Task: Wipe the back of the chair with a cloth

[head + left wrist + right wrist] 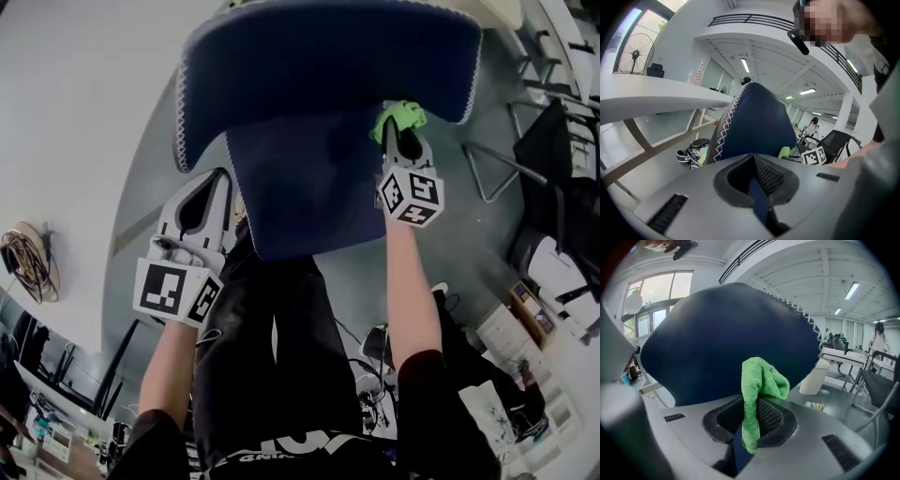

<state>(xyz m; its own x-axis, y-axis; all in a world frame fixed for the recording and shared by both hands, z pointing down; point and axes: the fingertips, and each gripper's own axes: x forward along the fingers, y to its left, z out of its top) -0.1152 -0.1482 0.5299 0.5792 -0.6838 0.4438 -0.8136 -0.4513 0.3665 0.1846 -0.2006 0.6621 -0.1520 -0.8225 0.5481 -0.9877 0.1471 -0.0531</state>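
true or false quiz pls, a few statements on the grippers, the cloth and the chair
1. The right gripper is clamped on a green cloth. True.
2. The left gripper holds a second cloth. False: its jaws are together with nothing between them.
3. The chair is red. False: its upholstery is dark blue.
4. White stitching runs in a zigzag along the chair's edge. True.
5. The green cloth lies on the floor. False: it sticks up out of the right gripper's jaws, right by the chair.
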